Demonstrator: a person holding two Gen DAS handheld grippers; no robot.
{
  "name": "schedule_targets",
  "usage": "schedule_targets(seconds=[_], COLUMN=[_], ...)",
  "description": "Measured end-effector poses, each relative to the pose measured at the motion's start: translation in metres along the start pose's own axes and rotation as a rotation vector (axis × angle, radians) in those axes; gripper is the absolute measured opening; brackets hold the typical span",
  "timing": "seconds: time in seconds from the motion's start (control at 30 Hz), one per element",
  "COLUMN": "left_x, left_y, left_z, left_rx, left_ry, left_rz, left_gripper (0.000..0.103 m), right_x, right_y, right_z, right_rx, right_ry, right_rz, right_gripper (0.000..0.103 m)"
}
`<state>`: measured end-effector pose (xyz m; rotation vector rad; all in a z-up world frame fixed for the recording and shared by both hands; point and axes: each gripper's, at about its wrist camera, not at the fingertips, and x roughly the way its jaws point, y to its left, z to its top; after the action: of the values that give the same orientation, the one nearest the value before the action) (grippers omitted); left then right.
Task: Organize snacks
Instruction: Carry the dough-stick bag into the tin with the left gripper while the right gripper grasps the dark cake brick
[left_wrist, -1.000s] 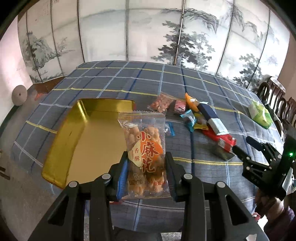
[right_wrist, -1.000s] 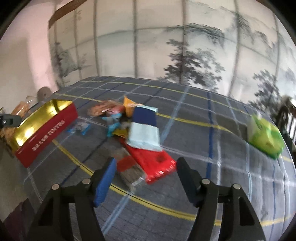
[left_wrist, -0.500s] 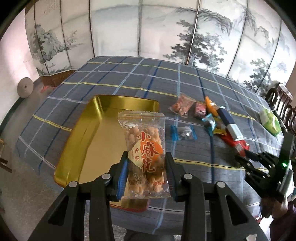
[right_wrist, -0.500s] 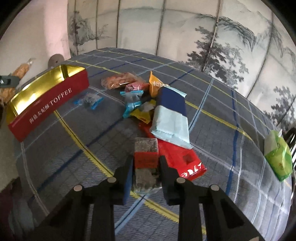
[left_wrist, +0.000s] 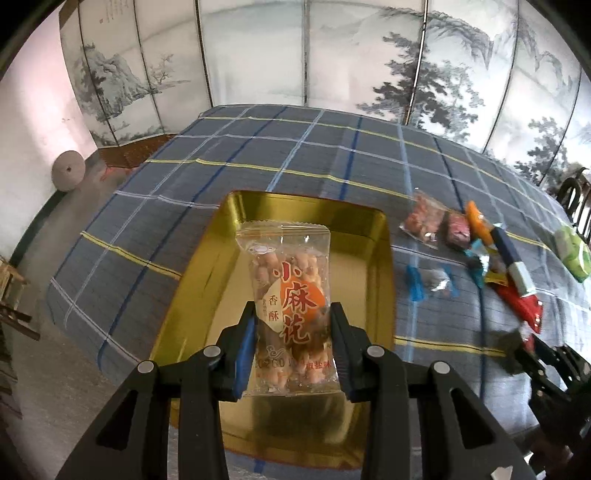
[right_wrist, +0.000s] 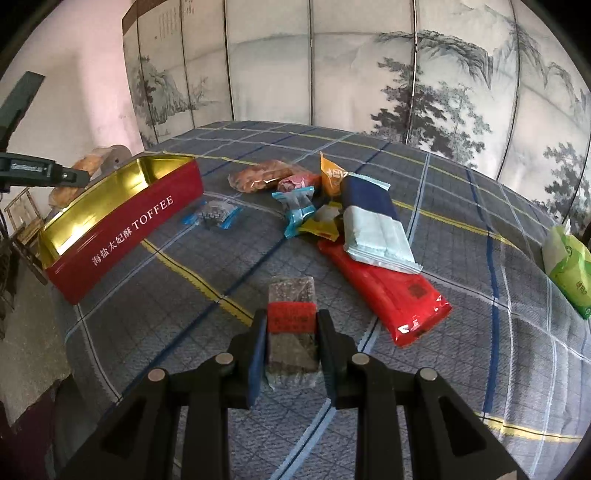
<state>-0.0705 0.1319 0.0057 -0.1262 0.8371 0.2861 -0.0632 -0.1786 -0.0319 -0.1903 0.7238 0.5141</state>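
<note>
Red tin (right_wrist: 122, 225), gold inside: side wall reads "海盐太妃酥 TOFFEE" in white. It sits at the left edge of the plaid tablecloth (right_wrist: 461, 206).

Clear snack packet (left_wrist: 291, 314): large red characters "小麻花" on an orange disc, small "香酥" beside them, "椒盐味" at the lower right; printed digits along the bottom are partly covered. Twisted fried pieces show through the film.

Loose pile at table centre, left to right: blue-ended candy (right_wrist: 212, 216), clear bag of orange-brown snacks (right_wrist: 258, 175), pink sweet (right_wrist: 295, 182), orange sachet (right_wrist: 332, 177), navy and pale-blue pack (right_wrist: 373, 221) lying on a long red pack (right_wrist: 388, 291). Print on these too small to read. Green pack (right_wrist: 569, 269) well apart at the right edge.

Change against 0.5 s ago: the packet was over the tin's right wall; it now hangs over the tin's interior, and the tin fills more of the left wrist view. Right-hand grasp unchanged.

Left gripper (left_wrist: 293, 343): jaws narrowed onto the packet's lower half, packet upright, above the tin floor.

Right gripper (right_wrist: 291, 341): jaws clamped on a brown bar with a red label (right_wrist: 291, 314), label text unreadable, just left of the red pack.
</note>
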Motion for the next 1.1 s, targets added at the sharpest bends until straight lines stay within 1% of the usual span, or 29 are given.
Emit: schedule_targets(seconds=[0.27, 0.67, 0.83, 0.87, 0.93, 0.97, 1.0, 1.07, 1.1], left_x=[0.035, 0.072, 0.081, 0.082, 0.083, 0.084, 0.082, 0.074, 0.068], left_y=[0.010, 0.016, 0.020, 0.020, 0.021, 0.022, 0.023, 0.028, 0.030], left_z=[0.017, 0.035, 0.040, 0.041, 0.043, 0.044, 0.044, 0.045, 0.045], left_rx=[0.038, 0.072, 0.071, 0.073, 0.079, 0.078, 0.075, 0.057, 0.044], left_ry=[0.040, 0.090, 0.099, 0.096, 0.092, 0.090, 0.081, 0.049, 0.035], left_rz=[0.045, 0.064, 0.067, 0.070, 0.090, 0.091, 0.088, 0.088, 0.082], left_gripper=[0.034, 0.034, 0.037, 0.040, 0.053, 0.064, 0.069, 0.071, 0.074], right_x=[0.002, 0.004, 0.003, 0.003, 0.004, 0.004, 0.004, 0.005, 0.005], right_y=[0.000, 0.000, 0.000, 0.000, 0.000, 0.000, 0.000, 0.000, -0.001], right_z=[0.000, 0.001, 0.001, 0.001, 0.001, 0.001, 0.001, 0.002, 0.002], right_rx=[0.009, 0.010, 0.008, 0.009, 0.009, 0.010, 0.010, 0.014, 0.018], right_ry=[-0.009, -0.010, -0.010, -0.010, -0.010, -0.010, -0.009, -0.007, -0.005], right_rz=[-0.007, -0.008, -0.010, -0.010, -0.011, -0.011, -0.011, -0.009, -0.008], right_gripper=[0.026, 0.026, 0.026, 0.026, 0.026, 0.026, 0.026, 0.026, 0.026])
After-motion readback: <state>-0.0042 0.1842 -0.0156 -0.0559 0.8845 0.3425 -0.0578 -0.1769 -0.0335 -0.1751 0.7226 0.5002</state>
